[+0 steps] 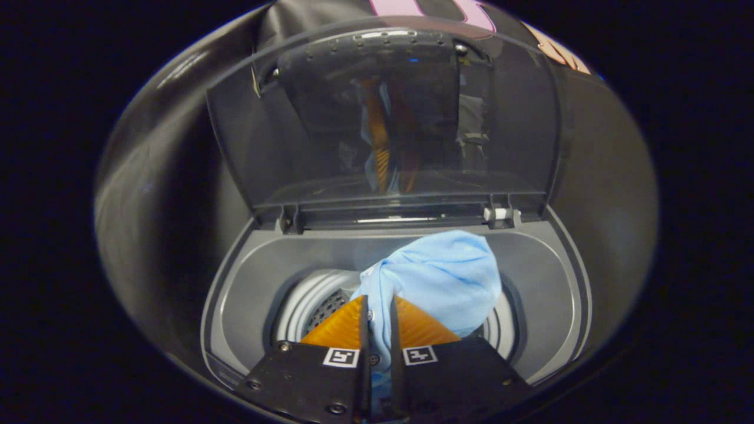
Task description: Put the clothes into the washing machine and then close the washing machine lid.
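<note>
Gripper view: gripper (377,306) hung over washer drum (306,300), jaws pinching blue shirt (442,282); lid (383,118) stood open.

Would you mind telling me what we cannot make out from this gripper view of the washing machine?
- Drum: mostly covered by the light blue garment and the tongs, so its contents cannot be told.
- Garment's lower part: hidden between and behind the tongs, which are shut on it.
- Beyond the raised lid: tinted plastic and reflections blur it.
- Washing machine top panel: near edge cut off by the tongs' body.
</note>
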Demonstrator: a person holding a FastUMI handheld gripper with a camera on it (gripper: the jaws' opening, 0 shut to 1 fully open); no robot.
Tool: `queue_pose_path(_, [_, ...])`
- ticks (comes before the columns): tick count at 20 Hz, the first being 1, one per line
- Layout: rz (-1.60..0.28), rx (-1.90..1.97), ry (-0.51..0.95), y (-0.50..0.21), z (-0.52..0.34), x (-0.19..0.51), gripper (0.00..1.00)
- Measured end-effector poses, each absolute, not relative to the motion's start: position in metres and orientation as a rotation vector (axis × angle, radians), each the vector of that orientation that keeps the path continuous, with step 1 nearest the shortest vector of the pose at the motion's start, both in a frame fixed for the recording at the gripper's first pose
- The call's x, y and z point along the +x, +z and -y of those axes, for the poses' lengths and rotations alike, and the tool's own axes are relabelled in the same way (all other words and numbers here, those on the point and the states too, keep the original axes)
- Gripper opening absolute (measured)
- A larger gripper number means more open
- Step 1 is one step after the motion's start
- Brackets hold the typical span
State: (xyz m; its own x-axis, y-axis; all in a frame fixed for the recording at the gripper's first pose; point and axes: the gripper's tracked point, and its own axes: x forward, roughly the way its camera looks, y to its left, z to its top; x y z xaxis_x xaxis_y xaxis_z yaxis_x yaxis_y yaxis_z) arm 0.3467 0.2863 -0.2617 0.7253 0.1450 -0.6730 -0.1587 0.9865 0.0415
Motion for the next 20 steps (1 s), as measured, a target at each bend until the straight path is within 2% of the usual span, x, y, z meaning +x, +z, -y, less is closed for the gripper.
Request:
queue_pose_path(3, [-0.726,0.001,0.144,-0.257,-0.283,0.348,0.21])
queue_pose_path(7, [-0.699,-0.041,0.134,-0.244,-0.272,0.345,0.52])
queue_pose_path(15, [-0.639,-0.006,0.163,-0.193,-0.271,0.32,0.98])
queue_pose_path(20, [-0.608,-0.038,0.188,-0.158,-0.279,0.31,0.98])
